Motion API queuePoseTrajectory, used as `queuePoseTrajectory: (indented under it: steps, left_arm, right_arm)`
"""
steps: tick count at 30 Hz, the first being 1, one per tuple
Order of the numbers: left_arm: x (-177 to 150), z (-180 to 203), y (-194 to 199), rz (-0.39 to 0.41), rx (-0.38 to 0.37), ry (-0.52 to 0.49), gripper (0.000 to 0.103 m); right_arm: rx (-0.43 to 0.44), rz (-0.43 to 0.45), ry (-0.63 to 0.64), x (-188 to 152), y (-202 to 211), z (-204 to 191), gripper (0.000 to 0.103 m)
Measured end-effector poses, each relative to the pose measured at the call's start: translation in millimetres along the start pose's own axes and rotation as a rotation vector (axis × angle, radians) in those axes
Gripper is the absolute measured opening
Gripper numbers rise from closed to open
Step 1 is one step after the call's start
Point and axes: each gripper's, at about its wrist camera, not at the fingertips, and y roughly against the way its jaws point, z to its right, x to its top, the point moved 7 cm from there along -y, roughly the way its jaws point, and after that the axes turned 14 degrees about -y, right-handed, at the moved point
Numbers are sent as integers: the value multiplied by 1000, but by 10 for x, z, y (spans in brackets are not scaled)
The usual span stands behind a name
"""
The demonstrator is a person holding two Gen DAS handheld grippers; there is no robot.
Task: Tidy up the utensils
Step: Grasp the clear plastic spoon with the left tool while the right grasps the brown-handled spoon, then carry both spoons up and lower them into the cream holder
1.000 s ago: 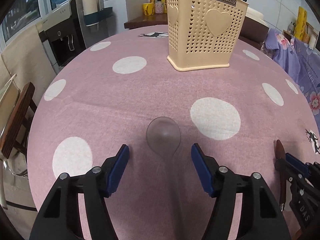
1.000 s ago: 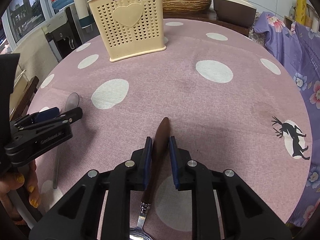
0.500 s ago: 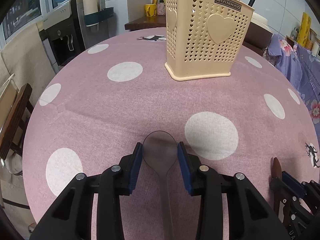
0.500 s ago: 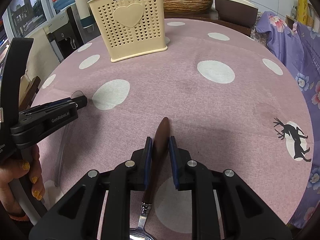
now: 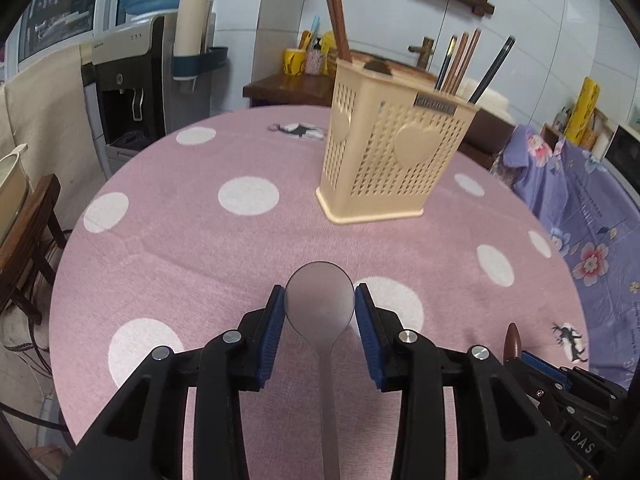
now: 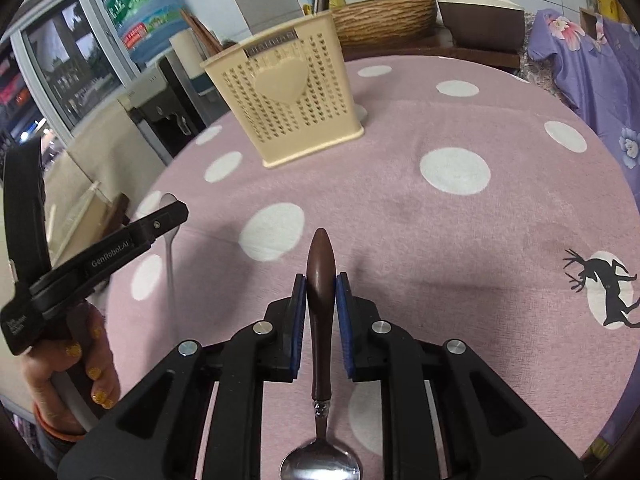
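Gripping a translucent grey spoon [image 5: 320, 300] by the sides of its bowl, your left tongs [image 5: 320, 304] hold it above the pink spotted bench [image 5: 200, 248], handle trailing back toward your hand [image 6: 72, 364]. Ahead and a little right stands the cream perforated utensil holder [image 5: 396, 160], upright on the bench, with chopsticks [image 5: 460, 60] poking out of it. Further right, your right tongs [image 6: 322, 292] are clenched on the brown wooden handle of a metal spoon [image 6: 320, 300], its tip pointing forward and its steel bowl hanging back beneath the camera. Both spoons sit well short of the holder.
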Motion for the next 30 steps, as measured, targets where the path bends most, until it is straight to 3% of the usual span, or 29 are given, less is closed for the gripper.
queuePoseTrajectory:
  steps: [5, 13, 30]
  left_arm:
    - [137, -12, 254, 73, -13, -5, 36]
    - [237, -21, 472, 148, -16, -7, 36]
    - [362, -35, 593, 199, -16, -6, 36]
  right_arm:
    - [84, 31, -8, 109, 241, -122, 16]
    - [119, 89, 53, 118, 521, -261, 16]
    - [137, 152, 118, 315, 694, -449, 16]
